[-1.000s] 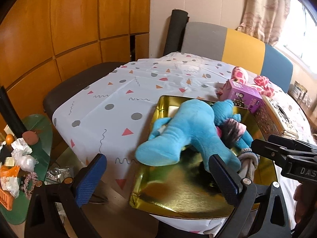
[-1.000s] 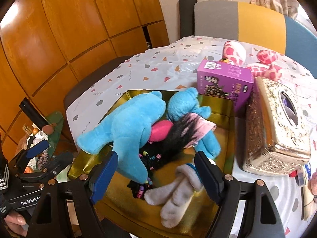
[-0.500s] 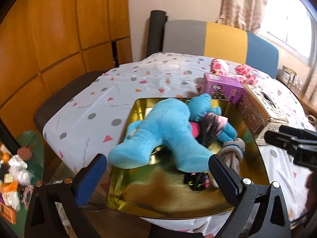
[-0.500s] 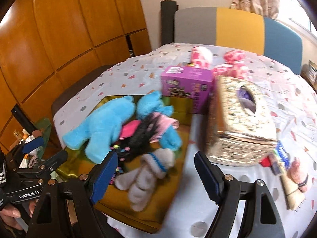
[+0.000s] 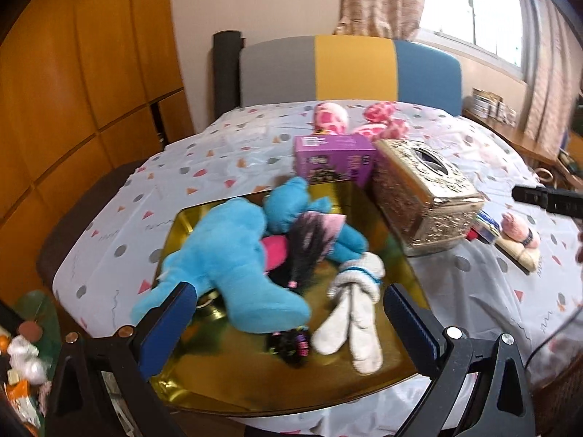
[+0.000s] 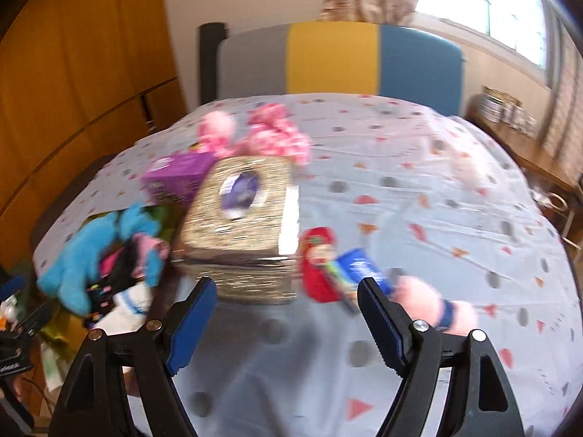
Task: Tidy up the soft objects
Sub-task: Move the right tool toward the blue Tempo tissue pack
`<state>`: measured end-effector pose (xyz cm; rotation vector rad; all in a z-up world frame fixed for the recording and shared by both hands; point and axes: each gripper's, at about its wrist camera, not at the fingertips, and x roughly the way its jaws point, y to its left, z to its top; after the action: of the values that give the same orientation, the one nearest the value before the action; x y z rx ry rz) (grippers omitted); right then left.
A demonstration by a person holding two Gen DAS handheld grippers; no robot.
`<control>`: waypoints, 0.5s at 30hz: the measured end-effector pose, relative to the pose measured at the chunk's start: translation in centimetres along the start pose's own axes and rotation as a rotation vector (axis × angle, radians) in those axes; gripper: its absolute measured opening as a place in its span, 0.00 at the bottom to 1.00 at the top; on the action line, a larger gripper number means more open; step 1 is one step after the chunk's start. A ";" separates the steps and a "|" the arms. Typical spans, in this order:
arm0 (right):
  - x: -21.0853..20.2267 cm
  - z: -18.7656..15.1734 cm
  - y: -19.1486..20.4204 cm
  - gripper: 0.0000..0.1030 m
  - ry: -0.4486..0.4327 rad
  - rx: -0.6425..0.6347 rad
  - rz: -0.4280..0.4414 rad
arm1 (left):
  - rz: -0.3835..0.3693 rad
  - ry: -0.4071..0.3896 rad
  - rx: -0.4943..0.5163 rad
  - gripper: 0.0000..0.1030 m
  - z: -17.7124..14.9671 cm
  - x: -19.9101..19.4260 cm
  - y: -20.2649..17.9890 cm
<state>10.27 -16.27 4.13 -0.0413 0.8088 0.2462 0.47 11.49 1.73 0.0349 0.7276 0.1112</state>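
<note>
A gold tray (image 5: 364,382) holds a big blue plush (image 5: 233,266), a smaller blue plush (image 5: 291,207), a black and pink doll (image 5: 313,233) and white socks (image 5: 353,313). My left gripper (image 5: 288,324) is open and empty over the tray's near edge. My right gripper (image 6: 288,313) is open and empty over the tablecloth, to the right of the tray. A small pink plush (image 6: 426,298) lies just past its right finger. A red soft toy (image 6: 319,266) and a blue packet (image 6: 360,269) lie ahead of it. A pink spotted plush (image 6: 269,134) lies farther back.
An ornate gold tissue box (image 6: 240,225) stands beside the tray (image 6: 58,327), with a purple box (image 5: 333,158) behind it. A grey, yellow and blue chair back (image 5: 349,69) is at the table's far side. A side table with clutter (image 5: 22,357) is low on the left.
Both grippers have swung to the right. The right wrist view has left the tray and now faces the tissue box and the small toys on the cloth. Both stay open.
</note>
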 end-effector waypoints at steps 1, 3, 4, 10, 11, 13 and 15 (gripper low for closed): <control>-0.1 0.1 -1.1 0.79 -0.002 0.013 -0.018 | -0.006 0.000 0.010 1.00 0.0 0.0 -0.5; -0.1 0.1 -3.0 0.79 -0.004 0.039 -0.050 | -0.017 0.002 0.027 1.00 0.1 0.1 -1.2; -0.1 0.1 -4.0 0.79 -0.007 0.054 -0.066 | -0.025 0.005 0.041 1.00 0.1 0.1 -1.8; 1.2 -0.7 -10.7 0.79 -0.021 0.200 -0.185 | -0.070 0.024 0.108 1.00 0.0 0.5 -4.4; 1.5 -1.1 -11.8 0.79 -0.024 0.243 -0.199 | -0.080 0.026 0.123 1.00 -0.1 0.6 -4.9; 2.3 -2.2 -14.2 0.79 0.017 0.356 -0.197 | -0.100 0.033 0.147 1.00 -0.3 0.7 -5.9; 2.4 -2.4 -15.9 0.79 0.013 0.451 -0.156 | -0.117 0.041 0.164 1.00 -0.3 0.9 -6.8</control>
<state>13.81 -31.52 -0.17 0.3172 0.8539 -0.0875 1.57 4.83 0.42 0.1463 0.7770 -0.0600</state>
